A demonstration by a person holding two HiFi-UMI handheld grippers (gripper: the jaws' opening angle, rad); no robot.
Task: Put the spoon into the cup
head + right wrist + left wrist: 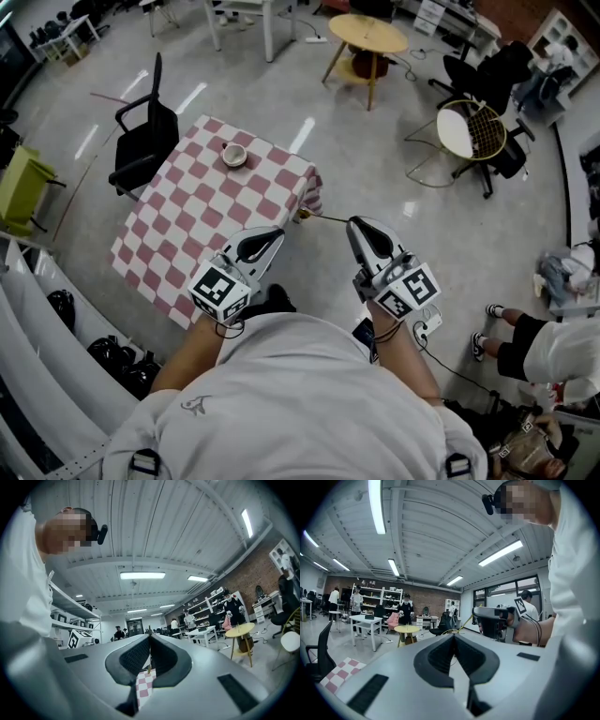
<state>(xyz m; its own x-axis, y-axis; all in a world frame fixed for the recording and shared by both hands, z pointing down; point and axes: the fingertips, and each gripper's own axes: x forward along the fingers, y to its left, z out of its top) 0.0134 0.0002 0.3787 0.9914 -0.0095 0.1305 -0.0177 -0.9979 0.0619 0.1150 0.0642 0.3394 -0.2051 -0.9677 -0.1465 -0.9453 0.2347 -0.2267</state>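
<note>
A small tan cup (234, 156) stands near the far edge of the red-and-white checked table (202, 216). My right gripper (352, 223) is held in the air to the right of the table, shut on the thin handle of a golden spoon (319, 218). The spoon's bowl points left toward the table corner. In the right gripper view the spoon (149, 669) shows as a sliver between the closed jaws of the right gripper (150, 637). My left gripper (278, 232) hovers by the table's near right edge, shut and holding nothing; in its own view the left gripper (453, 636) faces the spoon (464, 623).
A black office chair (142, 141) stands at the table's far left. A round wooden table (368, 36) and a wire chair (473, 131) are further back. A green seat (23, 183) and shelving line the left. A person (553, 347) sits at the right.
</note>
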